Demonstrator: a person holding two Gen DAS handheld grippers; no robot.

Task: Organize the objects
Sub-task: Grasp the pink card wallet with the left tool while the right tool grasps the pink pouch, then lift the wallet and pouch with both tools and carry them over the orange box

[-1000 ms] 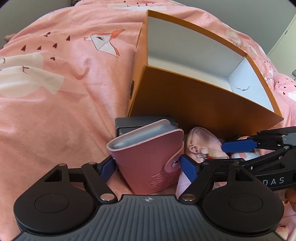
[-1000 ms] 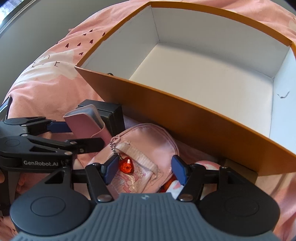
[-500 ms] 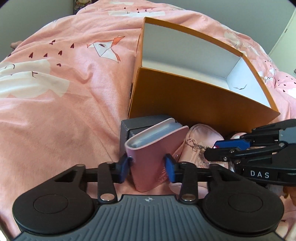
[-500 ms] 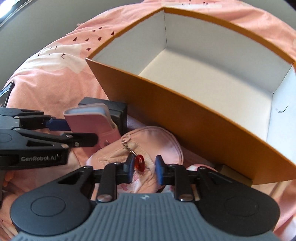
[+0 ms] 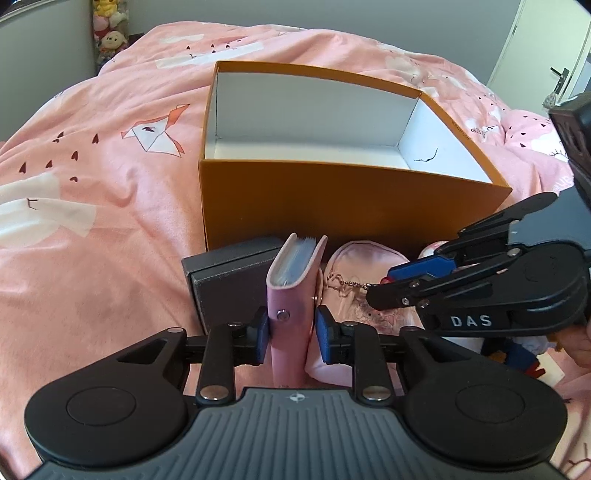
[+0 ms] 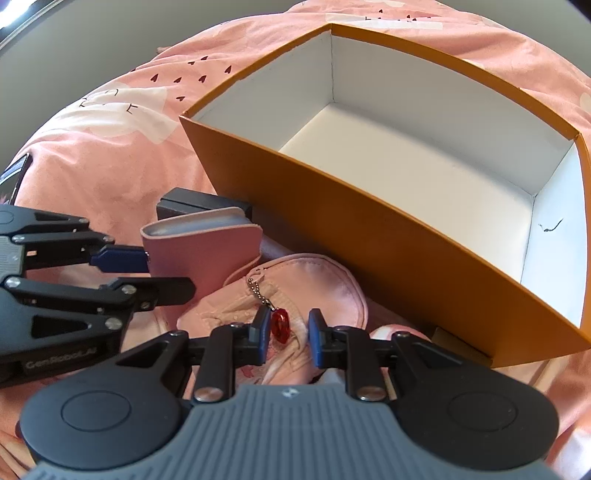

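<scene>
Left wrist: pink bedspread point(image 5: 110, 229), orange box point(image 5: 332, 199), door point(image 5: 554, 44).

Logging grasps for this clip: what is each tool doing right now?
Left tool: just closed on the pink card holder.
Right tool: closed on the pink pouch, beside its red charm.

Pink bedspread point(image 5: 110, 229) w/ origami print — plush toys point(image 5: 109, 33) far corner, door point(image 5: 550, 48) rt.
</scene>
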